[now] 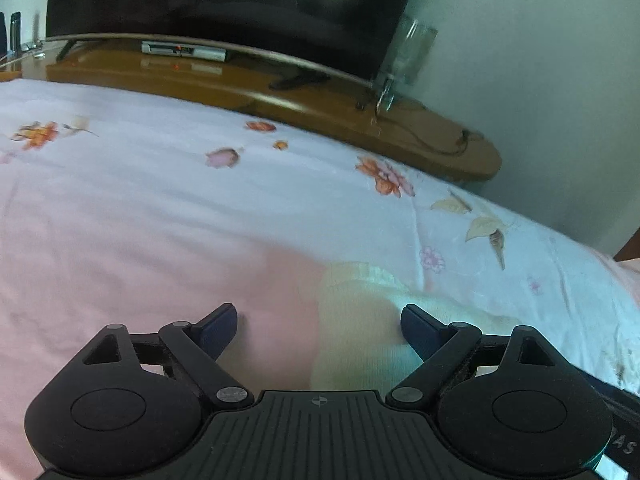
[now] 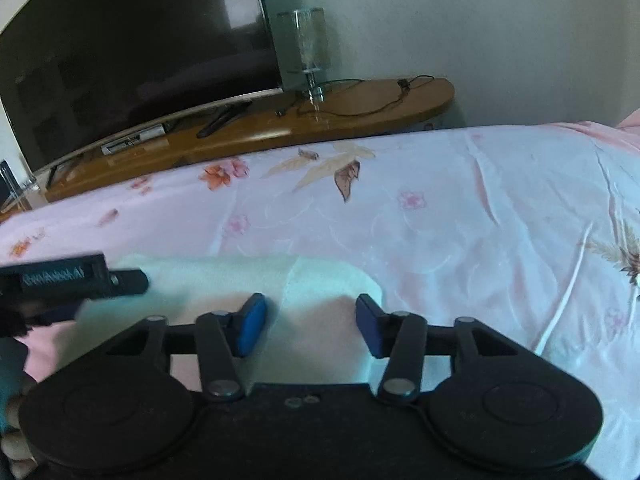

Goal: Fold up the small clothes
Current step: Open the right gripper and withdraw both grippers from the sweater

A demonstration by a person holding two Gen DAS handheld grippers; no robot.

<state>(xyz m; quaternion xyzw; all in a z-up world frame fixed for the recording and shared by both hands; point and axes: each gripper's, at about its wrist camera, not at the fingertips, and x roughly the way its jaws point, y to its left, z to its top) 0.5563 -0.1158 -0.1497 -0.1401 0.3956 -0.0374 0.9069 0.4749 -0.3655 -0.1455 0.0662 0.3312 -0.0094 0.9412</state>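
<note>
Black ribbed gripper (image 2: 310, 326) bodies with round discs, blue finger pads (image 2: 251, 326)

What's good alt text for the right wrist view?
The right gripper, jaws apart, hovers over a pale folded garment lying on a pink floral bedsheet. The left gripper enters from the left edge above the same garment. Behind the bed, a dark TV and a glass lamp stand on a wooden shelf.

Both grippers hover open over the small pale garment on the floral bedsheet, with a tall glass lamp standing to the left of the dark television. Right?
Not quite. In the right wrist view the tall glass lamp stands to the right of the dark television, not the left. The rest holds.
</note>
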